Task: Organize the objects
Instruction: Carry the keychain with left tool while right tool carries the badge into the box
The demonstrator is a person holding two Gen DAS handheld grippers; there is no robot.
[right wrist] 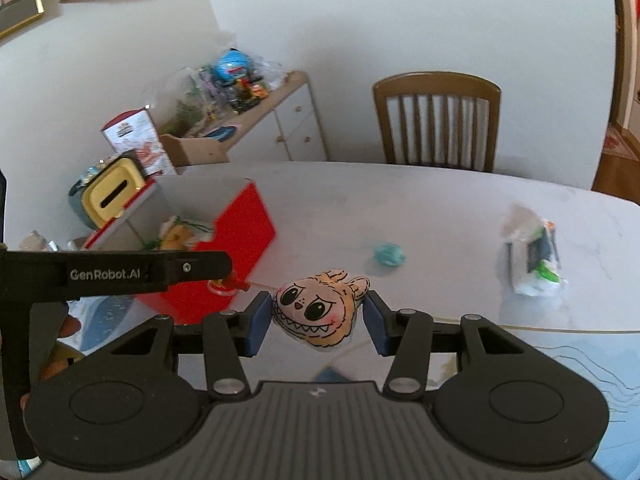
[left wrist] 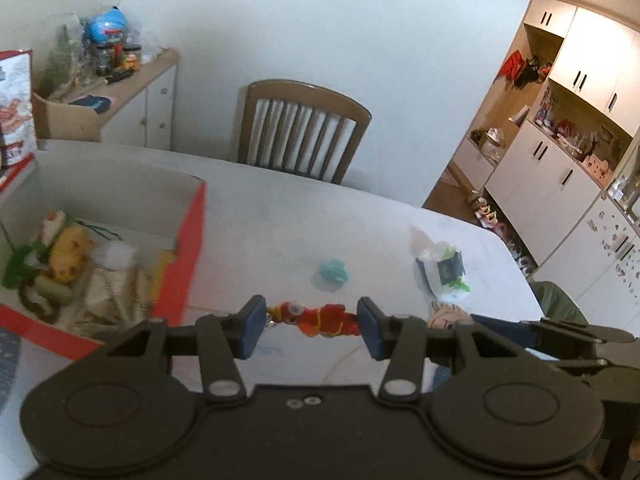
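Note:
In the left wrist view my left gripper (left wrist: 311, 326) is shut on a small red toy figure (left wrist: 324, 320), which lies crosswise between the blue pads above the white table (left wrist: 280, 220). The right wrist view shows my right gripper (right wrist: 319, 324) shut on a peach plush face with a toothy grin (right wrist: 316, 312), also lifted off the table. An open red box (left wrist: 188, 240) holding several toys stands to the left. From the right wrist, the same red box (right wrist: 240, 232) sits behind the left gripper's arm (right wrist: 120, 274). The plush (left wrist: 448, 318) also shows at the left view's lower right.
A small teal object (left wrist: 333, 272) (right wrist: 388, 255) and a plastic-wrapped packet (left wrist: 440, 268) (right wrist: 532, 256) lie on the table ahead. A wooden chair (left wrist: 300, 132) stands at the far edge. A cluttered sideboard (left wrist: 132, 80) is by the wall, and a yellow container (right wrist: 112, 196) sits behind the box.

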